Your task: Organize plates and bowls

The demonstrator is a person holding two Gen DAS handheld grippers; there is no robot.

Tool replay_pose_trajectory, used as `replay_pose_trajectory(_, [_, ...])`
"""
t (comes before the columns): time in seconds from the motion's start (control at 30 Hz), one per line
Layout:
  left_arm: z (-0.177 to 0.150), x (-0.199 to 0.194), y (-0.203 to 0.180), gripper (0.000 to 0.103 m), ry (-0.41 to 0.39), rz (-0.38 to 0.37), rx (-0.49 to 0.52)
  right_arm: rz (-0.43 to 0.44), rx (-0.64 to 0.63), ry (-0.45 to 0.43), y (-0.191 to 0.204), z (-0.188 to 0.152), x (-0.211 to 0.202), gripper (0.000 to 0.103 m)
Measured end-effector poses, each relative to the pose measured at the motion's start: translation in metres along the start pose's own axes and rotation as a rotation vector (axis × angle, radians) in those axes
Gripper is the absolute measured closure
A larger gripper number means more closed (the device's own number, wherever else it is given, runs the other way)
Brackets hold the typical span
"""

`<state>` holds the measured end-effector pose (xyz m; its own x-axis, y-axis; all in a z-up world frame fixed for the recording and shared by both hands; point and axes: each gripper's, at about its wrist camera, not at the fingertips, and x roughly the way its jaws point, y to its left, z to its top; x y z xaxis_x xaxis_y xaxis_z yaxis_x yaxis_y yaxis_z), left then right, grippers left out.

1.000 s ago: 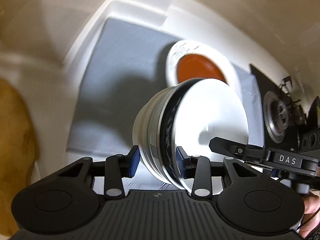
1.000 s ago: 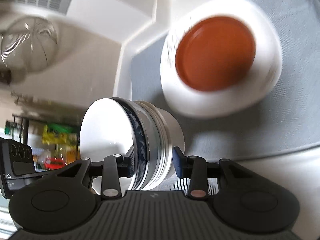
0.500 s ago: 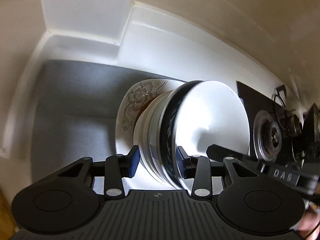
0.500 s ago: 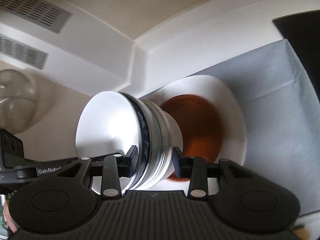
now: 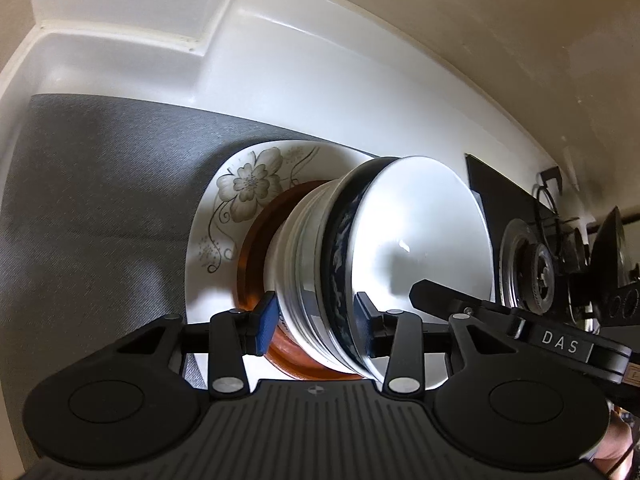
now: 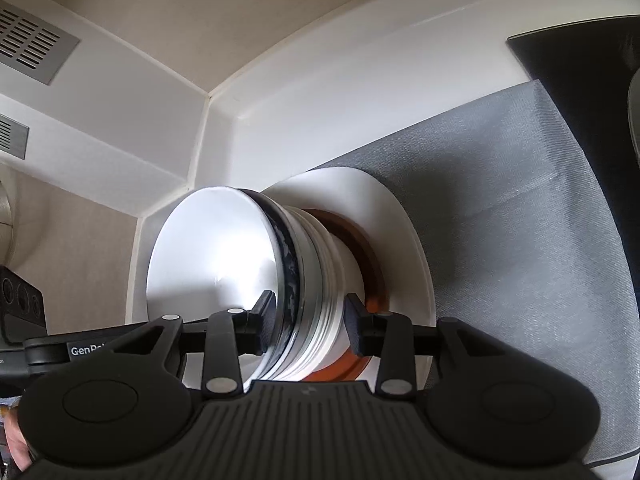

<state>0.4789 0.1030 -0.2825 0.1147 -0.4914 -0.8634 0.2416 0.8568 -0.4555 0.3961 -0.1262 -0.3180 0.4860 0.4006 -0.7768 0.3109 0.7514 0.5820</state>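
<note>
A stack of white bowls (image 5: 400, 240) (image 6: 208, 260), the top one with a dark blue patterned band, lies tilted on its side between both grippers. Its base meets an orange plate (image 5: 256, 240) (image 6: 372, 256) that rests on a white flowered plate (image 5: 248, 184) (image 6: 400, 232). My left gripper (image 5: 314, 320) has the stack's rim and wall between its pads; its jaws are opening, though the pads still look to be against the bowls. From the opposite side my right gripper (image 6: 311, 322) is shut on the same stack.
The plates sit on a grey mat (image 5: 100, 200) (image 6: 520, 200) in a white countertop corner. Raised white walls (image 5: 320, 92) close the back and left. A gas burner (image 5: 532, 268) on a black hob (image 6: 580, 60) is to the right. A vent grille (image 6: 32, 48) is on the wall.
Both grippers carried the bowl stack down and across to the plates. The stack's base, which hung clear of the orange plate, now meets it.
</note>
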Motion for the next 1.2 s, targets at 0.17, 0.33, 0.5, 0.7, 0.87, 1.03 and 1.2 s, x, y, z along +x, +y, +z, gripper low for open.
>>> replay_pose_trajectory(0.17, [-0.009, -0.019, 0.002, 0.049, -0.062, 0.009, -0.005, -0.080, -0.053, -0.028, 0.011, -0.016, -0.006, 0.045])
replay_pose_trajectory(0.33, [-0.046, -0.069, -0.019, 0.028, -0.282, 0.176, 0.123, -0.147, -0.140, -0.148, 0.026, -0.047, -0.041, 0.019])
replay_pose_trajectory(0.5, [-0.100, -0.146, -0.048, 0.025, -0.426, 0.304, 0.102, -0.209, -0.213, -0.227, 0.052, -0.096, -0.100, 0.013])
replay_pose_trajectory(0.7, [-0.177, -0.238, -0.131, 0.007, -0.537, 0.402, 0.104, -0.194, -0.378, -0.231, 0.098, -0.147, -0.187, 0.000])
replay_pose_trajectory(0.87, [-0.239, -0.272, -0.213, 0.007, -0.545, 0.447, 0.137, -0.247, -0.469, -0.258, 0.122, -0.174, -0.260, 0.000])
replay_pose_trajectory(1.03, [-0.289, -0.281, -0.268, 0.007, -0.498, 0.455, 0.167, -0.259, -0.414, -0.234, 0.117, -0.198, -0.324, 0.000])
replay_pose_trajectory(1.2, [-0.332, -0.282, -0.294, 0.005, -0.550, 0.532, 0.134, -0.255, -0.436, -0.258, 0.103, -0.228, -0.362, 0.000])
